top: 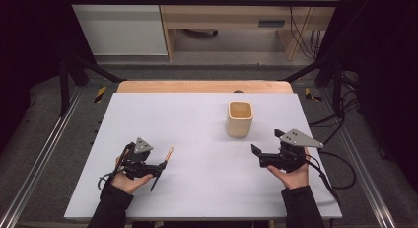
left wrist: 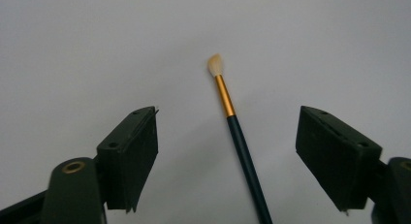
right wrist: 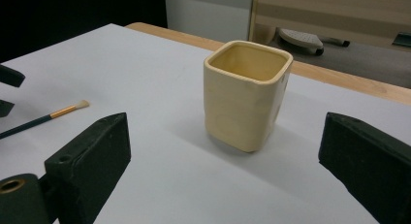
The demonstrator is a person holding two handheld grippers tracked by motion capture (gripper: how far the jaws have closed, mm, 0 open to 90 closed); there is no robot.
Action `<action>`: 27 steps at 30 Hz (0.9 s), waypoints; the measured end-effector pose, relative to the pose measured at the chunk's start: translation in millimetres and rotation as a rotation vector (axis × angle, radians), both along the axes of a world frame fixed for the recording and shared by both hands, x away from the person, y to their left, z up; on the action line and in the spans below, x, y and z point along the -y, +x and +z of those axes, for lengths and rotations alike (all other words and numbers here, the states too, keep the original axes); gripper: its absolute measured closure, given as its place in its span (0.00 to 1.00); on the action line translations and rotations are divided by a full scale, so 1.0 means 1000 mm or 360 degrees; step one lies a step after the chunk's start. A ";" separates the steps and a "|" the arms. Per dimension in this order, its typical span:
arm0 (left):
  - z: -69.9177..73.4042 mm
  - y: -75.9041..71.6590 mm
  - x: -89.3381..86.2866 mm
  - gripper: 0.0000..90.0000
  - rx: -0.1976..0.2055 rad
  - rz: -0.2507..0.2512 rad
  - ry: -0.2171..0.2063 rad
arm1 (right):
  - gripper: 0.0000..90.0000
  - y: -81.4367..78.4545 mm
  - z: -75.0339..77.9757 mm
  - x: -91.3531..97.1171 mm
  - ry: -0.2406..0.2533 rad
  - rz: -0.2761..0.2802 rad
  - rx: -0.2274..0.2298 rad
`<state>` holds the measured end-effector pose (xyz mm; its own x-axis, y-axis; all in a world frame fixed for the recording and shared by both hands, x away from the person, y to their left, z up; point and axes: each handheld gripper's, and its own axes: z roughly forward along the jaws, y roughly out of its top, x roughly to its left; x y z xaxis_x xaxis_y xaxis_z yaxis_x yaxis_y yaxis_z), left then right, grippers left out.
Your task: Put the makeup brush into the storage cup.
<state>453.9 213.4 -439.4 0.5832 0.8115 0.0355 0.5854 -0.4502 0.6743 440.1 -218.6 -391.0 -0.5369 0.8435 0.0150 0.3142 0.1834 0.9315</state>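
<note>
A thin paintbrush with a dark handle, gold ferrule and pale bristles lies on the white tabletop at the front left. My left gripper is lowered over it and stands open. In the left gripper view the brush handle runs between the two pads without touching either, closer to neither. A cream square cup stands upright and empty at the middle right. My right gripper is open and points at the cup from a short way off, with nothing between its pads. The brush lies at that view's left.
The white board rests on a wooden table whose far edge shows behind the cup. Metal frame rails run along both sides. Cables lie off the right edge. Wooden furniture stands on the floor beyond.
</note>
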 end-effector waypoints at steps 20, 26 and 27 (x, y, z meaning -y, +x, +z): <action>-0.016 0.002 0.009 0.66 -0.0210 -0.0087 0.0137 | 0.05 0.001 -0.002 -0.001 -0.0019 0.0010 -0.0016; -0.017 0.002 0.008 0.77 -0.0250 -0.0104 0.0149 | 0.05 0.001 -0.001 -0.001 -0.0017 0.0014 -0.0013; -0.017 0.002 0.008 0.77 -0.0258 -0.0105 0.0148 | 0.05 0.001 -0.001 -0.001 -0.0017 0.0014 -0.0013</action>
<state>456.1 204.9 -456.8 0.6393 0.7689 0.0099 0.6499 -0.5471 0.5275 440.7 -217.3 -392.4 -0.5442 0.8389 0.0104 0.3203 0.1963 0.9268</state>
